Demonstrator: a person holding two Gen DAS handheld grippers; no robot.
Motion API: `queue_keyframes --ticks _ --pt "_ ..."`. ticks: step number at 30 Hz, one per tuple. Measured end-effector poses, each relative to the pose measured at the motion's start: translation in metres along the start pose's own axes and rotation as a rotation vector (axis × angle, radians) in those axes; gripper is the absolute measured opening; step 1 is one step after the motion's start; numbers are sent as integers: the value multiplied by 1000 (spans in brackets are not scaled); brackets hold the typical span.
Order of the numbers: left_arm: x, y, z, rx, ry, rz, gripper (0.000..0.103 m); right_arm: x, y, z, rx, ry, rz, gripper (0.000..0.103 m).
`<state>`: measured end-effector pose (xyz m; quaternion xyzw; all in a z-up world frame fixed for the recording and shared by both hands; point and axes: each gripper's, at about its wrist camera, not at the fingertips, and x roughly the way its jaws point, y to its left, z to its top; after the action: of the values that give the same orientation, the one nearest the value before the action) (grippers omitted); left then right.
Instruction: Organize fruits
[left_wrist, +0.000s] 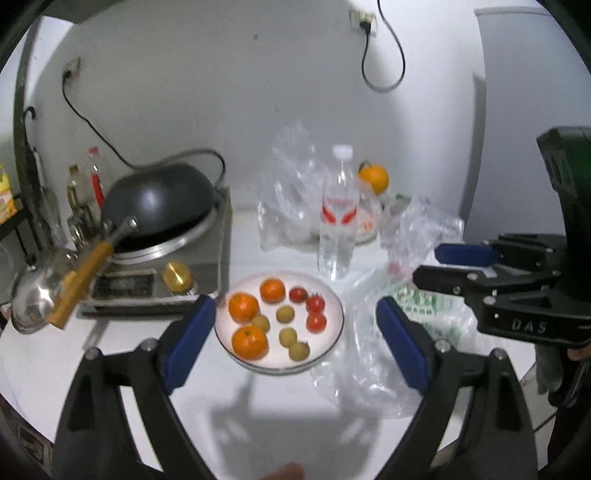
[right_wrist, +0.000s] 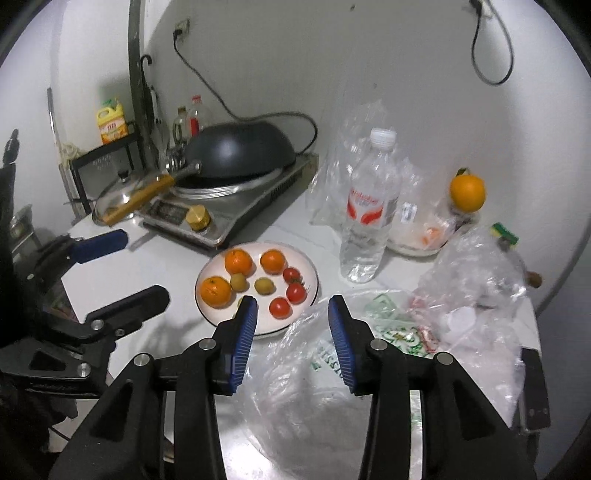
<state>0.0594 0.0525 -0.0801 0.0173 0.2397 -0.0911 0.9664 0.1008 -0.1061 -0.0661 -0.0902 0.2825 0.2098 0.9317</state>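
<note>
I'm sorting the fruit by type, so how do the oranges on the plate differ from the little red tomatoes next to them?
The oranges are larger, orange and three in number, along the plate's left side. The tomatoes are smaller, glossy red, also three, clustered on its right, at least one with a green stem. Both kinds are round and lie loose on the same white plate.

Ahead of the left gripper (left_wrist: 295, 332) a glossy white plate (left_wrist: 334, 332) sits on the smooth white surface (left_wrist: 110, 369), crinkled clear plastic bags (left_wrist: 369, 369) to its right, a matt dark wok (left_wrist: 159, 199) with wooden handle (left_wrist: 83, 275) left.
</note>
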Motion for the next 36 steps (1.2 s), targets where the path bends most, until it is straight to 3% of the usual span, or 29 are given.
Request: queue_keyframes --ticks 7,18,21,25,36 --pt "-36 -7 16 12 -89 37 93 -47 -1 11 15 -99 -37 58" --pt "-82 -18 29 22 -187 104 94 -86 3 11 11 -170 -58 59" --pt "-93 -18 34 -1 -211 116 99 -97 4 14 12 -197 -64 59" --pt "-110 -21 44 8 -254 139 101 -116 7 20 5 -246 -72 71" --pt "-142 -33 66 31 -351 210 101 -147 3 31 16 -342 -95 72"
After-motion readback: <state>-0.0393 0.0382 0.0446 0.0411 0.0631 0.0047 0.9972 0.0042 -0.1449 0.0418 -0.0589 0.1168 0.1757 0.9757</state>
